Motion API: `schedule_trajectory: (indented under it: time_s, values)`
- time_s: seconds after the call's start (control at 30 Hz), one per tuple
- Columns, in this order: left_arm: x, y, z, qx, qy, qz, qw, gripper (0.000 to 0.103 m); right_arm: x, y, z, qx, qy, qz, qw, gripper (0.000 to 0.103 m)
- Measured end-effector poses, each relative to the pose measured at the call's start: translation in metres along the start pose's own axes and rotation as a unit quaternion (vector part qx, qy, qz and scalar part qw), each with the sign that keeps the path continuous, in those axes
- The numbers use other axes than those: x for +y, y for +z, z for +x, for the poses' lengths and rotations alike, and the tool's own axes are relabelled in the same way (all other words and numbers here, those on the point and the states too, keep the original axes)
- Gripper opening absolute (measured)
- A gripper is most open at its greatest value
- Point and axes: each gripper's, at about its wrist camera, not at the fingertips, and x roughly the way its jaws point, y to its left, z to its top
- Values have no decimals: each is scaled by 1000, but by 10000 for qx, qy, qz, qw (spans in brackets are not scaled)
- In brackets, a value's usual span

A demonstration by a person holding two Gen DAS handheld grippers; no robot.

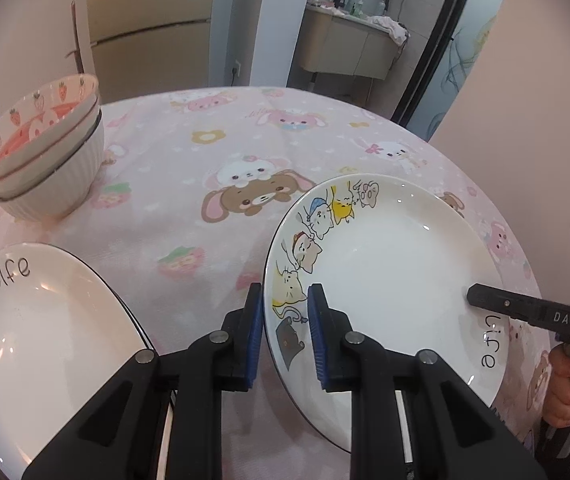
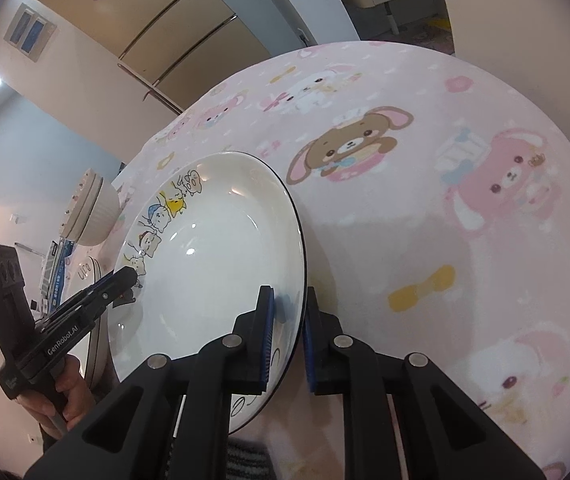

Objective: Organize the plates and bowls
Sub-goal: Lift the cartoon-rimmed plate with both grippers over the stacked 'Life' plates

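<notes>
Left wrist view: the left gripper [image 1: 285, 300] has its blue pads narrowed onto the near-left rim of the cat-print plate [image 1: 385, 264], one pad under the rim and one on top by the printed cats, so it grips that plate. The plate sits toward the right edge of the round table [image 1: 189, 128] with its pink cartoon cloth, and looks slightly tilted. The right gripper [image 1: 473, 294] reaches in from the right and meets the plate's opposite rim beside the word "life"; the person's hand [image 1: 565, 380] holds its handle. A second plate [image 1: 41, 340], also marked "life", lies at the near-left edge, well apart from the first. At the far-left edge stands a stack of bowls [image 1: 45, 160]: strawberry-print ones nested in a ribbed white bowl

Right wrist view: the right gripper [image 2: 288, 300] is pinched narrow across the plate's rim, one pad inside and one outside, so it too holds the cat-print plate [image 2: 221, 264]. The left gripper [image 2: 127, 276] bites the far rim by the cats. The bowl stack [image 2: 93, 208] and a sliver of the second plate [image 2: 89, 272] show beyond

Judged from this, the bowls are already gathered; the two plates remain apart, and stacking the gripped one on the other seems the step in hand
</notes>
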Motion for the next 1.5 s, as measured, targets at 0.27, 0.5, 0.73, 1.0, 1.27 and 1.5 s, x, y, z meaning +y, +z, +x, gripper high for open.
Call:
schedule_trajectory:
  time_s: [0.27,0.5,0.73,1.0,1.27,1.5]
  values:
    - [-9,3,-23,-198,-62,32,9998,20,8,-4,-25,-107,38,-34,9999,16]
    - [1,6,-57,-394,0,-78,9992,19,42,-1,-55,-377,132,-287,9988,16]
    - [36,-1,-102,-618,-62,-449,9971,19,93,-3,-67,-496,277,-656,9962,16]
    - [88,-23,-155,-859,148,-795,9930,19,167,-19,-51,-320,238,-1075,9934,16]
    - [139,-48,-199,-1143,405,-1096,9866,19,233,-39,-31,-157,335,-1439,9889,18]
    - [180,-67,-214,-1319,337,-1352,9814,19,271,-52,-9,-28,335,-1577,9869,18]
